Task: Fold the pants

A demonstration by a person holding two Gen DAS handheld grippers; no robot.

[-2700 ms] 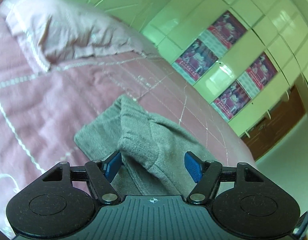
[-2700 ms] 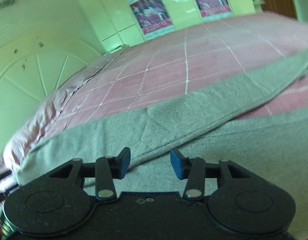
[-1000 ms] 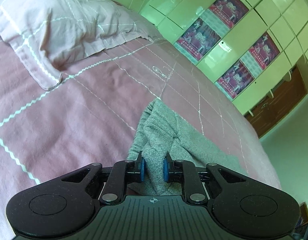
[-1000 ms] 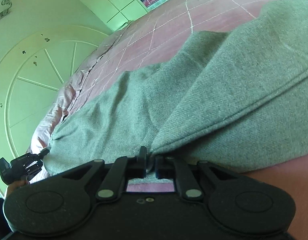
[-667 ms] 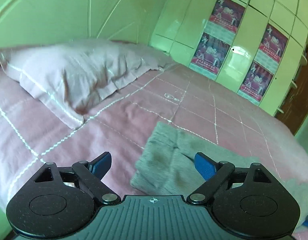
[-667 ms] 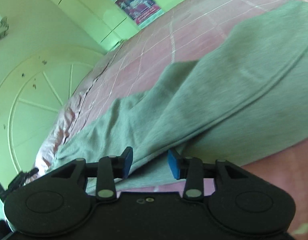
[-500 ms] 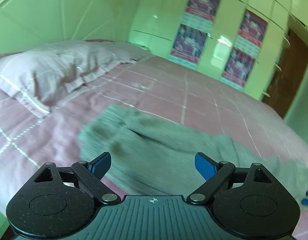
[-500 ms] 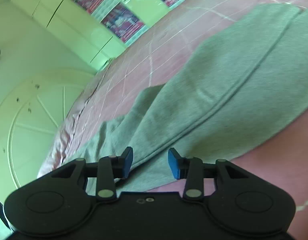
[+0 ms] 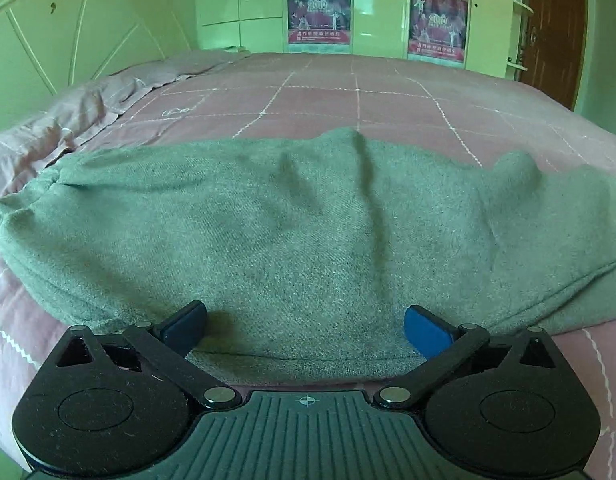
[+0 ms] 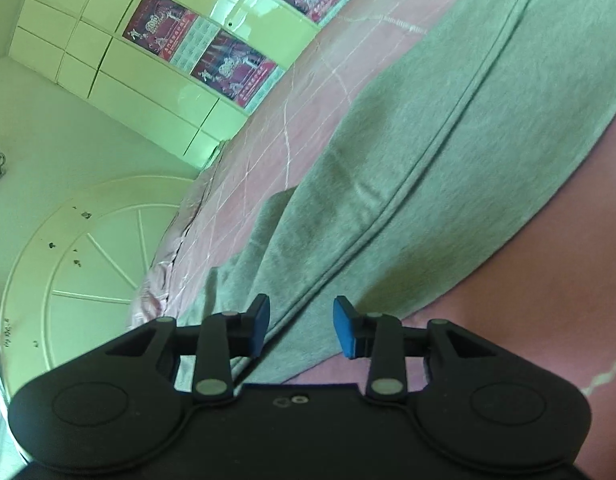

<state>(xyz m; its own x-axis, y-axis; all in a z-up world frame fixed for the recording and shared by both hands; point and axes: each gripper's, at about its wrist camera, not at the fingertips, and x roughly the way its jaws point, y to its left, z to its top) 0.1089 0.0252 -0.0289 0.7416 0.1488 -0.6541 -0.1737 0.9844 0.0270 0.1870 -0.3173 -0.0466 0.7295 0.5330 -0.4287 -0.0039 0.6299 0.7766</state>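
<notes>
The grey pants [image 9: 308, 232] lie folded along their length across the pink bed, with a few wrinkles on top. My left gripper [image 9: 305, 330] is open wide and empty, its blue pads at the near edge of the cloth. In the right wrist view the pants [image 10: 448, 168] show a long seam running away from the camera. My right gripper [image 10: 301, 330] is open and empty, its pads on either side of that seam at the near edge.
The pink checked bedspread [image 9: 388, 96] stretches behind the pants. A pink pillow [image 9: 87, 108] lies at the left by the pale headboard [image 9: 67, 40]. Wardrobe doors with posters [image 9: 320, 12] stand beyond, and a brown door [image 9: 556, 24] at the right.
Both grippers were shut on the pants a second ago and have let go. They now hang open at the near edge, and the cloth lies settled on the bed.
</notes>
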